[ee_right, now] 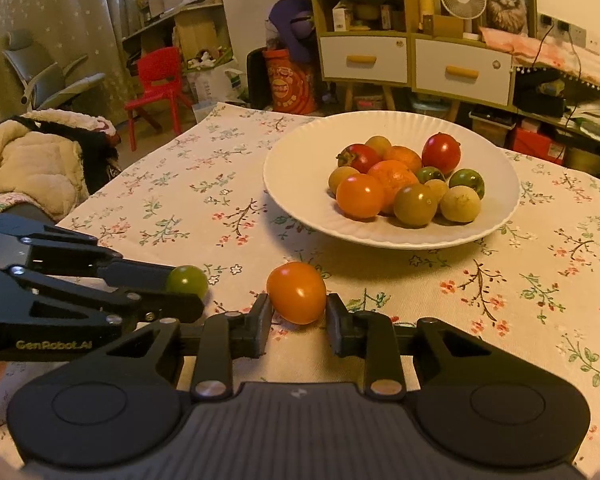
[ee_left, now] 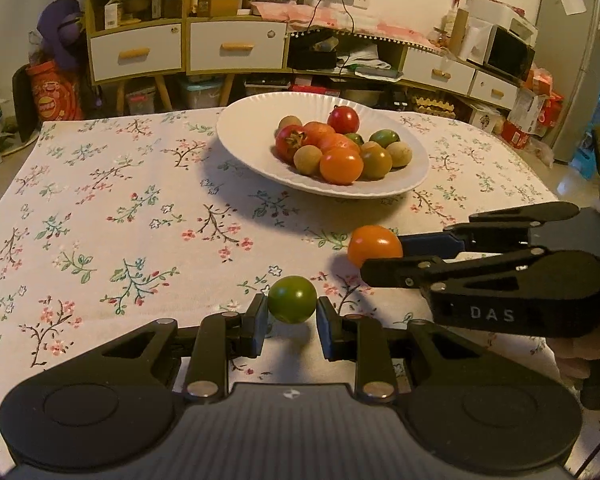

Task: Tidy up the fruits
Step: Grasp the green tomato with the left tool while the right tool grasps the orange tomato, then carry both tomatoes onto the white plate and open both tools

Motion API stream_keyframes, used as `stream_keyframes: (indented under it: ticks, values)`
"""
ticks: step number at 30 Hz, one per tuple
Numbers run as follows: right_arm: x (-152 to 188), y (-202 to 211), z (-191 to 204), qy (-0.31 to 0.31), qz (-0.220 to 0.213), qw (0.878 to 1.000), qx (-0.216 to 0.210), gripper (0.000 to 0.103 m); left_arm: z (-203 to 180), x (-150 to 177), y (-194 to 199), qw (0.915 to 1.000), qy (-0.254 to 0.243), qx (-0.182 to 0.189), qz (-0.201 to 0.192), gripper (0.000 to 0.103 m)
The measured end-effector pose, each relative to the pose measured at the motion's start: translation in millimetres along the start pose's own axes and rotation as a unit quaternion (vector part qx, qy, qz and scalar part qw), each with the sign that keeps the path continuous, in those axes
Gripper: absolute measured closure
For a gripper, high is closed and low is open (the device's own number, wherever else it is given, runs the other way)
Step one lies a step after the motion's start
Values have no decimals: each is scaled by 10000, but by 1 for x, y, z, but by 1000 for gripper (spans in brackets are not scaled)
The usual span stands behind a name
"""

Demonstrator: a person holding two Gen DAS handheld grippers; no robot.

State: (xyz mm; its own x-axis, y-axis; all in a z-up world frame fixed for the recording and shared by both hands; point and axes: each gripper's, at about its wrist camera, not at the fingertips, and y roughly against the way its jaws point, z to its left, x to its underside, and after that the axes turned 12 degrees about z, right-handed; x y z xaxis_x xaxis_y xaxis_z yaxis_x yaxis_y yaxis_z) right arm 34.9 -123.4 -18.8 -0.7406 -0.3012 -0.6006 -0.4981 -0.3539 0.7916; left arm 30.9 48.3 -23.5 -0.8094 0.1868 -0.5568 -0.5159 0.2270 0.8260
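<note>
Left gripper (ee_left: 291,320) jaws pinch the green tomato (ee_left: 292,299); right gripper (ee_right: 298,320) jaws pinch the orange tomato (ee_right: 296,292). Risk: smooth round skins slipping, rolling off the tabletop (ee_left: 140,200).

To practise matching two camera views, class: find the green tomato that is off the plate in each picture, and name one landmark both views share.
Left wrist: green tomato, lower centre, between the left tongs.
Right wrist: green tomato, left of centre, at those tongs' tips.
Shared landmark: white plate of fruit behind.
</note>
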Motion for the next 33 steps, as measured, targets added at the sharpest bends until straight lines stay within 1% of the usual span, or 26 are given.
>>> stream_keyframes:
  ticks: [6,13,18,23,29,33]
  values:
    - [1,15,-1,-54,-37,10000,37,77,-3,-6,5,9999,15,52,-109,79]
    - [-7,28,-15,-306,-289,9990,152,77,-12,-24,8,9995,36,82,-300,79]
    - [-19,31,-30,-446,-457,9975,292,77,-18,-40,5,9993,-38,-46,-380,79]
    - [-40,28,-47,-437,-564,9964,453,77,-18,-64,0,9983,-226,-252,-464,79]
    - [-59,17,-67,-410,-547,9953,686,77,-9,-93,-20,9984,-237,-361,-375,79]
    - [-71,8,-77,-447,-449,9950,767,77,-1,-108,-33,9993,-105,-291,-207,79]
